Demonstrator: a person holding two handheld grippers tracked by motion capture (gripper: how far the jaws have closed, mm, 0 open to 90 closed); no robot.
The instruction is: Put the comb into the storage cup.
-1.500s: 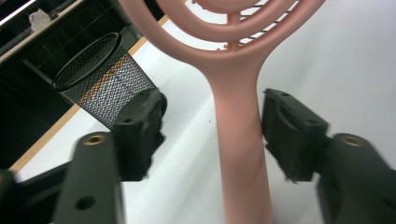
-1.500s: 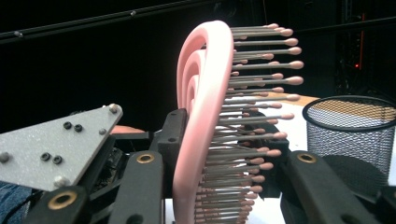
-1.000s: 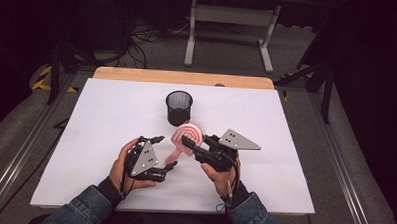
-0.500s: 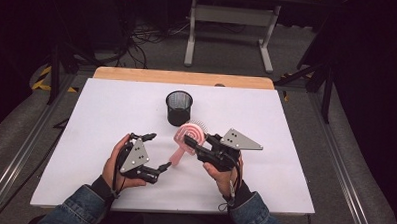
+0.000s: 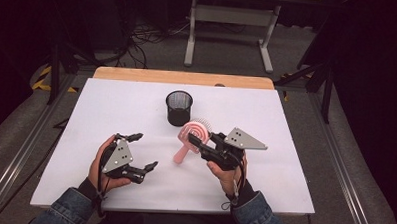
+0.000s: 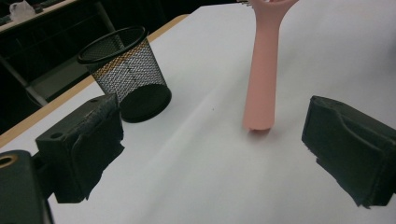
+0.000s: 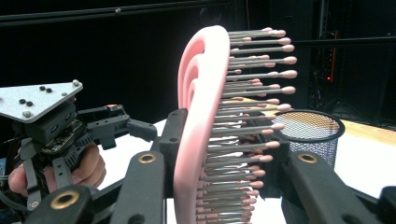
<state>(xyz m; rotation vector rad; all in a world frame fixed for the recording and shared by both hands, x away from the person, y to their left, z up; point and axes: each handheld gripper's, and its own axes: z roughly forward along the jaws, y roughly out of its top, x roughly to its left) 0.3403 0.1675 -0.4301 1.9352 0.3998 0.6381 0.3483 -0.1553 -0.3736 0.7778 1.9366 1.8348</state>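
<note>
A pink hairbrush (image 5: 181, 154) stands tilted, its handle tip (image 6: 258, 122) resting on the white table (image 5: 284, 185). My right gripper (image 5: 199, 140) is shut on the brush head (image 7: 205, 116), whose bristles point sideways across its jaws. My left gripper (image 5: 146, 151) is open, left of the handle and apart from it. Its jaws have just been opening, and nothing is between them (image 6: 212, 154). In the right gripper view, the left gripper (image 7: 140, 127) and the hand holding it sit off to the left.
A black mesh cup (image 5: 179, 107) stands upright just behind the brush, also in the left gripper view (image 6: 126, 70) and the right gripper view (image 7: 308, 128). A wooden strip (image 5: 182, 77) runs along the table's far edge. Dark floor and a metal stand lie beyond.
My left gripper has slid left, away from the brush handle, and its jaws stand wider. The right gripper and the brush have stayed put.
</note>
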